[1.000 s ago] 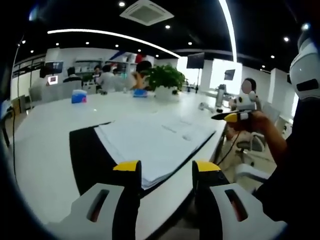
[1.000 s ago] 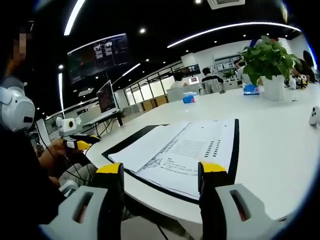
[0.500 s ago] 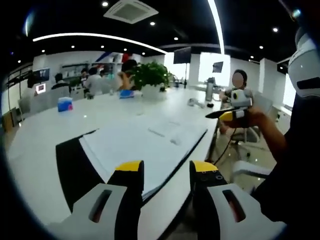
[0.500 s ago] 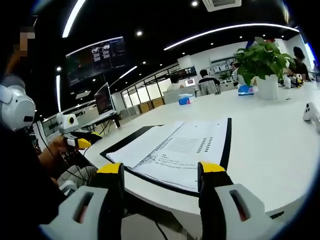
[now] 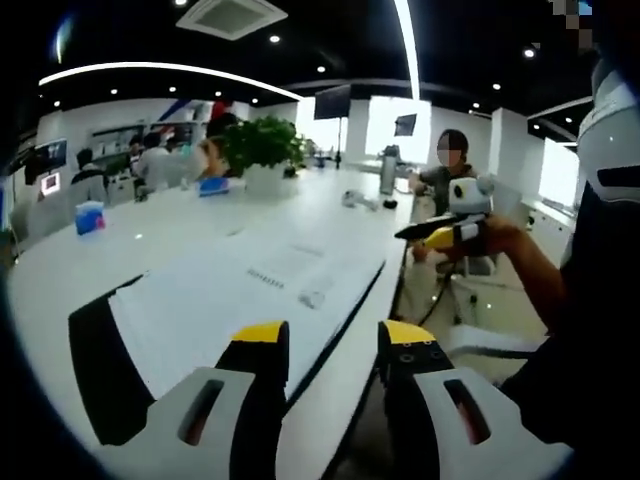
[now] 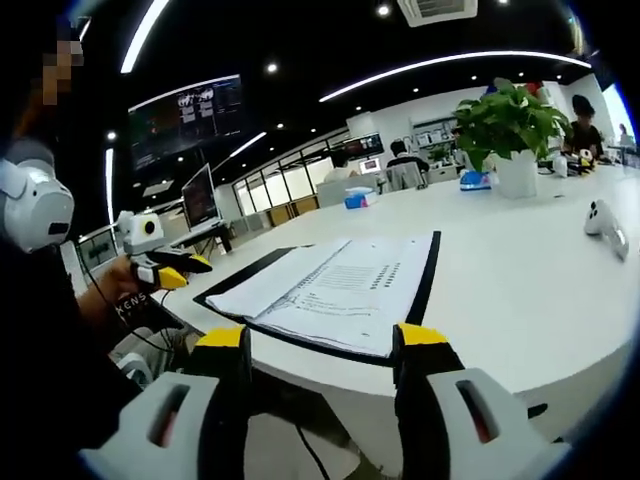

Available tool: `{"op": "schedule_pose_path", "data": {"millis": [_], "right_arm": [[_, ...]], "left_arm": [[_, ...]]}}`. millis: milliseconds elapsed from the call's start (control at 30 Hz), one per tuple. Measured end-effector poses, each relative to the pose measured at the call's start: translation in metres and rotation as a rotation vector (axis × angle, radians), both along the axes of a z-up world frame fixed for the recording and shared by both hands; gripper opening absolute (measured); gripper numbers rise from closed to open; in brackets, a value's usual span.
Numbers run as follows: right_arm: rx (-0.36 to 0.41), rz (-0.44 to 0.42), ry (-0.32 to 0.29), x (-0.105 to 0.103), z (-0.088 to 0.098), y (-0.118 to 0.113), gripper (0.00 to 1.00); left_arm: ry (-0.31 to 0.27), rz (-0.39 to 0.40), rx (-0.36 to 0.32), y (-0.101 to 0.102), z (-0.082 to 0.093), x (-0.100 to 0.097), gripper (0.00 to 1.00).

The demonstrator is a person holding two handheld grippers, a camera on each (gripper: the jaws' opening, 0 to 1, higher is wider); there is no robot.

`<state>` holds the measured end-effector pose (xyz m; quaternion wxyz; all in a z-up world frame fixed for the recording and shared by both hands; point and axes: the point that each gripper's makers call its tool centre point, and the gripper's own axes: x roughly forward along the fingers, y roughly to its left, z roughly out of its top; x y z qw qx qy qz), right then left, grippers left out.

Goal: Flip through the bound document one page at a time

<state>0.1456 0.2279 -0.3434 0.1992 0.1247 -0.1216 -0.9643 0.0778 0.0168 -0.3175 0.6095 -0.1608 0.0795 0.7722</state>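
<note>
Since a second ago we see both views shifted: in the left gripper view the bound document (image 5: pixel 225 310) now sits lower and further left, and in the right gripper view it lies a little further off, beyond the jaws. That looks like our hands swinging; we cannot tell that the document itself has moved.

We see the bound document lying open and flat on the white worktop (image 6: pixel 520 280), on its black cover, close to the near edge. In the right gripper view the printed pages (image 6: pixel 330 290) face up, a dark spine edge running along their right side.

Our left gripper (image 5: pixel 325 340) hangs just off the worktop's edge, its yellow-tipped jaws spread with a clear gap between them. The near corner of the document lies just ahead of the left-hand jaw, apart from it. Our right gripper (image 6: pixel 322 345) is likewise spread and holds nothing; the document lies ahead of and between its jaws, not touching.

Each gripper shows in the other's view: the right one (image 5: pixel 440 232) in a hand at the right of the left gripper view, the left one (image 6: pixel 165 270) in a hand at the left of the right gripper view, both off the worktop.

Further along the worktop stand a potted plant (image 6: pixel 505 125), a blue box (image 5: pixel 90 217) and a small white device (image 6: pixel 603 222).
</note>
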Motion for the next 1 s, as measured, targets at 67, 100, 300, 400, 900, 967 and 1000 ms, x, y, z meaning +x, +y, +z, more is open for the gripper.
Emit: {"op": "schedule_pose_path", "data": {"millis": [67,100,300,400,900,967,1000], "right_arm": [[0.005,-0.003,0.004,0.001,-0.001,0.002,0.56],[0.006,-0.002,0.004,0.001,-0.001,0.003,0.56],[0.012,0.015,0.001,0.003,-0.003,0.006,0.56],[0.013,0.015,-0.002,0.004,-0.004,0.010,0.56],[0.032,0.014,-0.008,0.008,-0.002,0.025,0.55],[0.035,0.015,-0.011,0.007,-0.003,0.025,0.55],[0.036,0.014,-0.014,0.007,-0.004,0.024,0.55]], "left_arm": [[-0.008,-0.027,-0.005,0.010,-0.003,0.005,0.37],[-0.009,-0.040,-0.012,0.014,-0.005,0.008,0.37],[-0.007,-0.076,-0.029,0.032,-0.007,0.011,0.37],[-0.002,-0.076,-0.025,0.039,-0.005,0.008,0.37],[0.042,-0.122,-0.089,0.074,-0.023,-0.005,0.36],[0.052,-0.143,-0.111,0.078,-0.029,-0.006,0.36],[0.051,-0.149,-0.114,0.081,-0.030,-0.007,0.35]]}}
